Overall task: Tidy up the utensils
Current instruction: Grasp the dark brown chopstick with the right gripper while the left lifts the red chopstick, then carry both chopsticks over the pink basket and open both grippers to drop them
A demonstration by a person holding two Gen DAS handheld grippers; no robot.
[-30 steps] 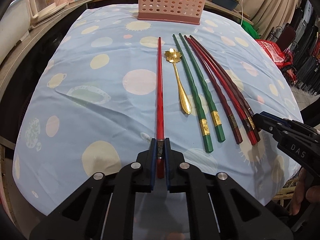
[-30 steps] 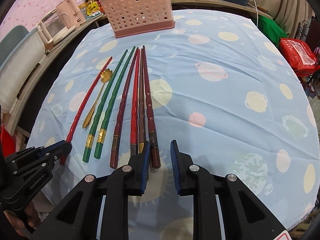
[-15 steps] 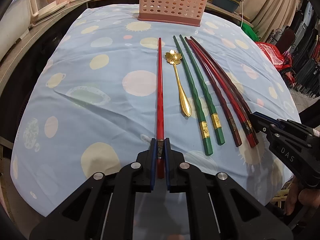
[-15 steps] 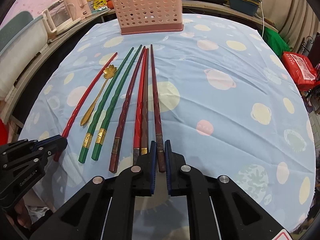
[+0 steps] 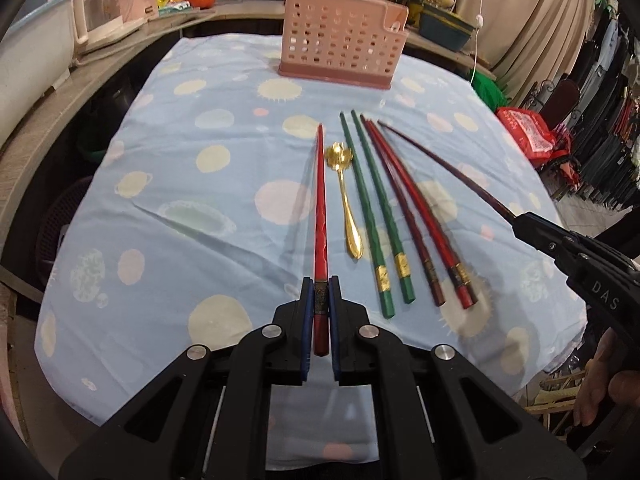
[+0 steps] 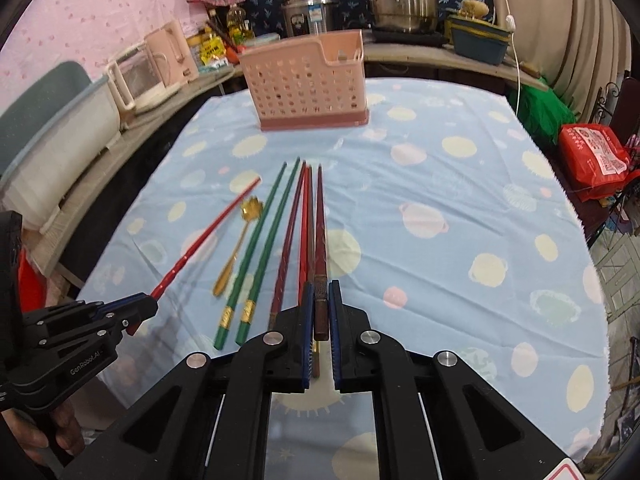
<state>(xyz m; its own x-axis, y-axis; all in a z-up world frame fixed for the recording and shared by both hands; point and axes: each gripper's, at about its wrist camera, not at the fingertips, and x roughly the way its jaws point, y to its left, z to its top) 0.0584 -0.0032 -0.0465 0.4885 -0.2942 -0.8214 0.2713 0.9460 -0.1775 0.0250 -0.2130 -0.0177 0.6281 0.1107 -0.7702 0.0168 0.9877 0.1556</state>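
While our left gripper point(image 5: 320, 312) is clamped on the thick end of a glossy red lacquered chopstick point(image 5: 320, 200), our right gripper point(image 6: 319, 312) has just been closing and now pinches the butt of a dark brown chopstick point(image 6: 320, 240) between its blue pads. Both sticks slant down and forward from the jaws; we cannot tell whether the tips touch the pale blue spotted tablecloth point(image 5: 180, 200). Beside them lie a gold flower-headed spoon point(image 5: 346, 196), two green chopsticks with gold bands point(image 5: 376, 216) and two dark red chopsticks point(image 5: 416, 216), side by side. Well beyond stands the pink perforated plastic utensil basket point(image 5: 340, 44), where we judge these belong.

We expect the sticks to be light and stiff, but their lacquer looks slippery and, held at one end, each may pivot in the pads; a hold further up the shaft would steady them. The spoon looks thin and low, best taken across its handle.

From the left wrist we see the brown stick running free from the right jaws, clear of its neighbours; from the right wrist it overlaps the red ones, yet that view alone shows the basket's open top
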